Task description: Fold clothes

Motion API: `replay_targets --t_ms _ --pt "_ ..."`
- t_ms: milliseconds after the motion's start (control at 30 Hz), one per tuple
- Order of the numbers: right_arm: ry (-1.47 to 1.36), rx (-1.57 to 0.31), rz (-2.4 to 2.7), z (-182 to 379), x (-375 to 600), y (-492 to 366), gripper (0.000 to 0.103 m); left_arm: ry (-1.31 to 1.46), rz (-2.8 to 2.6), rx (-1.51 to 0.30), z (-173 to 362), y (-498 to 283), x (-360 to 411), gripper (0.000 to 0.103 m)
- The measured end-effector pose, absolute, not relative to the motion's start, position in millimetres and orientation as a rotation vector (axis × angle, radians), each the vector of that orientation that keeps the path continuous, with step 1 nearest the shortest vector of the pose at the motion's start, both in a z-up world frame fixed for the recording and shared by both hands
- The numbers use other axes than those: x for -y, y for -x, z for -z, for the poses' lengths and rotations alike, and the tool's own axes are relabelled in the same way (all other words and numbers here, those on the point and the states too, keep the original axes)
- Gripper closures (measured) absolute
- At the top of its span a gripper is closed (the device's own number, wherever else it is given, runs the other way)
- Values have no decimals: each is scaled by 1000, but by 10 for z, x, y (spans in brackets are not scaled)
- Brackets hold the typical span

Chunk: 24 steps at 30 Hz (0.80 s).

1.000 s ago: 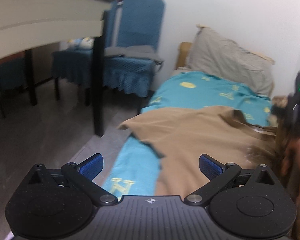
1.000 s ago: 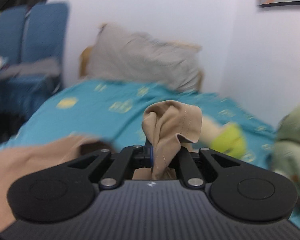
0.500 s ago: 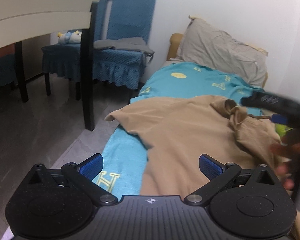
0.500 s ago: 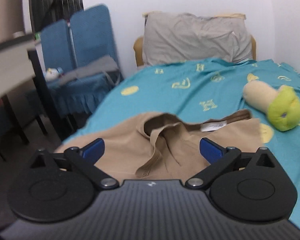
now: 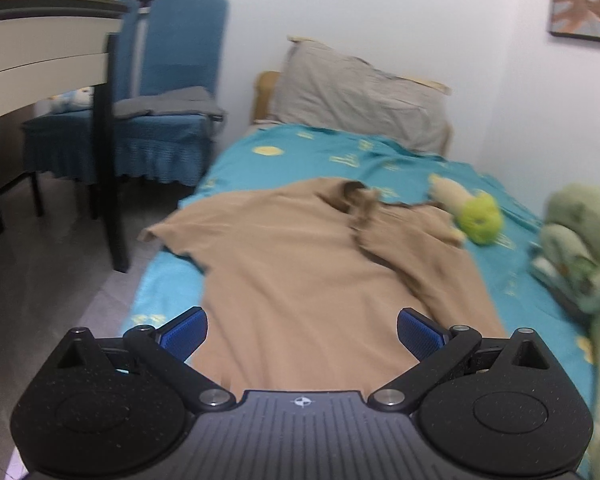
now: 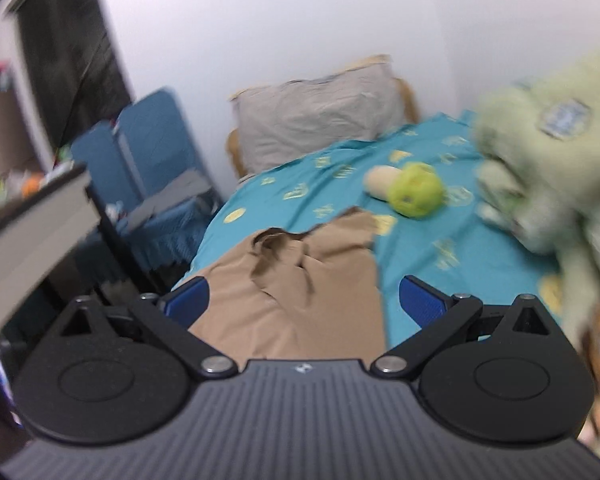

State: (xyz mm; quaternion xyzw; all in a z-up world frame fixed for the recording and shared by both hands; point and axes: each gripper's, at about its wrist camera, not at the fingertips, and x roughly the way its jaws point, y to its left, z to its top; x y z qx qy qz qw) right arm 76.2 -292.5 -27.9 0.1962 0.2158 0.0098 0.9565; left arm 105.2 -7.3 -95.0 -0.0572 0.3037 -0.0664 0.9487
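Left wrist view: a tan shirt [image 5: 312, 264] is seen spread across the middle of the frame on a teal bedsheet [image 5: 300, 152], its collar toward the upper centre and one sleeve reaching to the left edge of the bed. The left gripper [image 5: 302, 334] is held above the lower hem with its blue pads wide apart and nothing between them. In the right wrist view the same shirt fills the lower centre, and the right gripper [image 6: 304, 300] is likewise spread apart and empty. The fabric is judged to be light, thin and limp, so it would sag and crease wherever it is lifted, and a single layer could slip from the pads unless a pinch is taken well inside the edge. A hold is best taken at the shoulder seams or the two hem corners, where the doubled cloth gives more to bite on. The right side near the collar is rumpled and would need smoothing. A green ball toy [image 5: 480, 220] lies just beside the right shoulder.
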Motion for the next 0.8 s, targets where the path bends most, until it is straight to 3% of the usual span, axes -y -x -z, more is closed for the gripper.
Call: replay_targets --t_ms 133,200,433,500,567,800 --pt "-507 -409 41 341 3257 -481 0 115 242 -685 958 -815 315 8" --pt "-517 -381 72 324 3368 -481 0 128 301 -728 974 -698 478 18" --pt "-564 -336 145 383 3769 -465 0 170 592 -860 1128 -323 1164 35" --pt "-596 -348 165 447 3898 -456 0 152 619 -942 1247 -273 1329 50" --pt "-636 -354 176 507 4004 -451 0 150 645 -980 1331 -197 1404 58" --pt "-676 -373 130 566 4021 -515 0 97 732 -992 1411 -42 1515 67"
